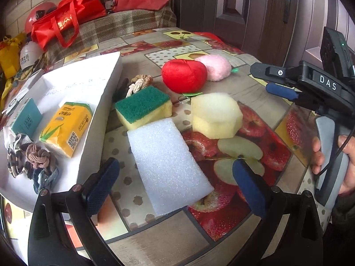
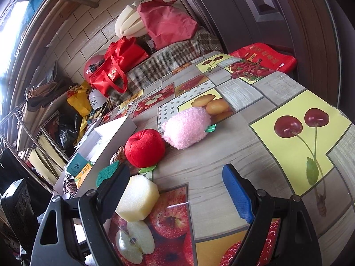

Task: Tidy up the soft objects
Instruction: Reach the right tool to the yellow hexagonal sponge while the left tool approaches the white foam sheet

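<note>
My left gripper [image 1: 175,175] is open, its fingers either side of the near end of a white foam block [image 1: 166,164] lying on the table. Beyond it lie a green-and-yellow sponge [image 1: 144,106], a pale yellow hexagonal sponge [image 1: 216,116], a red plush apple [image 1: 184,75], a pink plush [image 1: 216,66] and a rope knot [image 1: 139,84]. My right gripper [image 2: 177,190] is open and empty above the table, with the hexagonal sponge [image 2: 138,198] by its left finger; the red apple [image 2: 145,147] and pink plush [image 2: 186,127] lie ahead. It shows at the right of the left wrist view [image 1: 281,82].
A white box [image 1: 88,84] at the left holds a yellow tissue pack [image 1: 66,128], a teal pack [image 1: 27,117] and knotted cloth toys [image 1: 33,159]. Red bags [image 2: 115,71] and clutter lie on a bench behind the fruit-patterned table [image 2: 266,102]. A dark door stands at the right.
</note>
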Available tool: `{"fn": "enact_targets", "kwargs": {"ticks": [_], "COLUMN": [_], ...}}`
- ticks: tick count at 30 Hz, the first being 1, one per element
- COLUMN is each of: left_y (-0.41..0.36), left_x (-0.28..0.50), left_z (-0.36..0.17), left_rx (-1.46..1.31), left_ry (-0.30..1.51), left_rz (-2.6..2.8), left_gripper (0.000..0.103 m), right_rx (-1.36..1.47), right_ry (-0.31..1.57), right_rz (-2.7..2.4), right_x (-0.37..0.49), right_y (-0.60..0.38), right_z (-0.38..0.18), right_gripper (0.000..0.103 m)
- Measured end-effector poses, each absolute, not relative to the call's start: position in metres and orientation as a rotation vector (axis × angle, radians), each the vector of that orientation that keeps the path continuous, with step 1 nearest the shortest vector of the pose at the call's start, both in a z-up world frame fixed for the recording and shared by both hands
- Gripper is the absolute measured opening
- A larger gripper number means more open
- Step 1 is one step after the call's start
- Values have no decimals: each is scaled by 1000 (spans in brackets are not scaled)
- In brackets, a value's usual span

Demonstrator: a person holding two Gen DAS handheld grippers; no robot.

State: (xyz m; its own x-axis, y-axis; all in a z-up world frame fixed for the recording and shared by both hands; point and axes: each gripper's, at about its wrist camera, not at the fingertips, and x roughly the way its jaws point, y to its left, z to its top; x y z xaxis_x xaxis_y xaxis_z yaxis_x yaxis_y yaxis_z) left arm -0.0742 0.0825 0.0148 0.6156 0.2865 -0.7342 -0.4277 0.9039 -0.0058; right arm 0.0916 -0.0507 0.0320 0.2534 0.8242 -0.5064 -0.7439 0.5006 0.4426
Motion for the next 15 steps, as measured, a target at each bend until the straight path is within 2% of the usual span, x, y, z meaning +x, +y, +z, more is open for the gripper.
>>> {"fn": "enact_targets", "kwargs": {"ticks": [2,4,5,8,15], "left_y": [78,75,75,78,81], "left_x": [-67,-62,-62,-64,-74], "left_z": [10,6,6,7,7], "left_rx": [-151,-118,-111,-92,-43], "left_ry": [844,868,865,858,857], "left_rz": [411,420,420,422,414], "left_gripper": [93,91,84,74,66], "right_rx": [121,116,111,66,-316], "right_ry": [768,770,770,760,705], "right_rz": [1069,1068,1070,1100,1189], "right_x": [92,92,91,85,32], "right_y": [-51,-50,-50,-43,13], "right_z": [32,31,31,32,30], "right_gripper": [86,86,86,86,86]}}
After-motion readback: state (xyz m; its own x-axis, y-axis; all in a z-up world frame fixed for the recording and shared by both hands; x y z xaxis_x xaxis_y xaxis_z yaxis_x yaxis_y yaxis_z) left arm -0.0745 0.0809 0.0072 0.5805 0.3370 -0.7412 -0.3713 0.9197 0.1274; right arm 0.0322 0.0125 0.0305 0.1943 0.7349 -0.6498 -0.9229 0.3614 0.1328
